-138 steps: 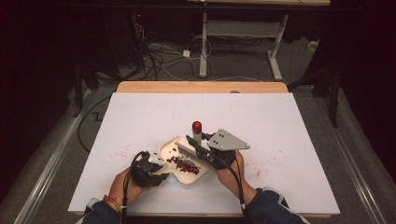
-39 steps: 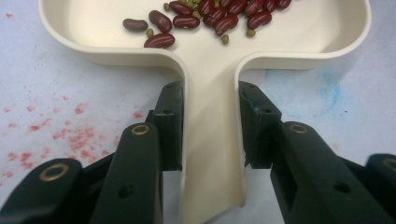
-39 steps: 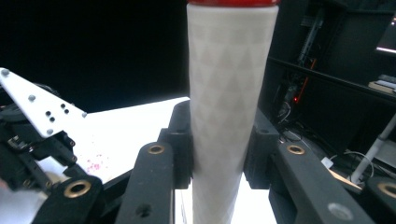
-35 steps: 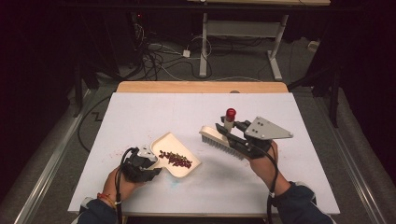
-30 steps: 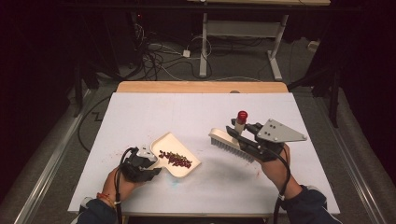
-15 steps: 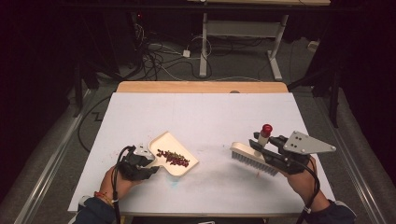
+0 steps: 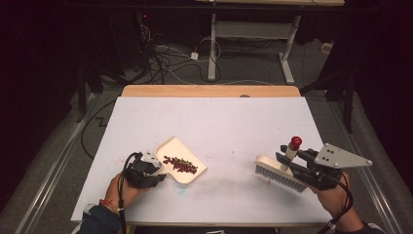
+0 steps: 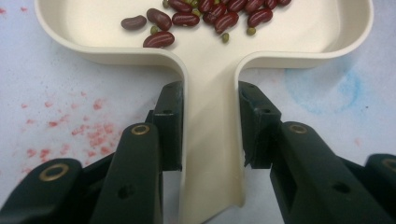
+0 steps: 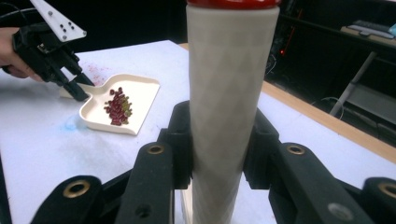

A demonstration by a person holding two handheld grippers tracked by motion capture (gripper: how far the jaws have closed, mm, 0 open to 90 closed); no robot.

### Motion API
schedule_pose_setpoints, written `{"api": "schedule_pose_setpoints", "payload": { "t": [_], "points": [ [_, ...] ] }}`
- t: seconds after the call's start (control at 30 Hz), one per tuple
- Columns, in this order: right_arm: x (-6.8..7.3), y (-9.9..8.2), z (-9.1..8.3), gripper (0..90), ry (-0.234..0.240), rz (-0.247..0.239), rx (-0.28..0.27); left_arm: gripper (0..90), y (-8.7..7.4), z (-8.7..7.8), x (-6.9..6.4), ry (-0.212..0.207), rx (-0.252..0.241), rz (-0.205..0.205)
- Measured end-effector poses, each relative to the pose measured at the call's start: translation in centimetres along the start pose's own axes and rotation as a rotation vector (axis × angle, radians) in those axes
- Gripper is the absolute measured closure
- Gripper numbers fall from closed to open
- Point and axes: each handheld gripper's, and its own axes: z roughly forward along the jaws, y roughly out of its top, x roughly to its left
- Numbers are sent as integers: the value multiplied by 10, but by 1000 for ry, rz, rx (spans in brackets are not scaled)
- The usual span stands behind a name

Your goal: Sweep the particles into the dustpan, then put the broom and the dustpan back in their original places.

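Note:
A cream dustpan (image 7: 170, 146) lies flat at the front left of the white table, with red and green beans (image 7: 180, 165) piled in it. My left gripper (image 7: 158, 168) is shut on the dustpan's handle (image 8: 210, 116), and the beans (image 8: 205, 14) lie just ahead of the jaws. At the front right, my right gripper (image 7: 288, 158) is shut on the upright, red-capped handle (image 9: 229, 93) of a cream brush (image 7: 277, 175) whose bristles point down at the table. From the right gripper view, the dustpan (image 9: 140, 93) and the left gripper (image 9: 74, 88) lie far off to the left.
Faint red specks (image 8: 93, 135) and a blue smudge (image 8: 322, 84) mark the white table cover (image 7: 219, 122). A wooden edge (image 7: 209, 91) runs along the far side. Cables and desk legs (image 7: 213, 53) stand on the dark floor beyond.
My right gripper has carried the brush away from the dustpan to the table's front right. The left gripper and dustpan have shifted slightly left, with the beans still inside.

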Motion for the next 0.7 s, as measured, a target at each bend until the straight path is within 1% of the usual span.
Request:
{"api": "schedule_pose_setpoints", "payload": {
  "t": [0.07,0.17,0.3,0.43,0.5,0.6,0.7],
  "points": [
    [-1,-1,-1,698,9,4,0,628,0,1,0,-3,1,-1],
    [-1,-2,0,698,6,13,-4,628,-2,2,0,-4,-11,-10],
    [0,-4,2,698,23,9,7,628,0,2,-2,9,-1,-4],
    [-1,-4,5,697,33,13,4,628,0,2,2,0,-9,-15],
    [-2,-5,6,698,30,22,9,628,0,2,2,5,-10,-14],
    [-2,-5,5,697,32,23,12,628,-1,3,2,2,-15,-22],
    [0,-5,2,698,34,24,14,628,0,1,2,12,-11,-22]
  ]
}}
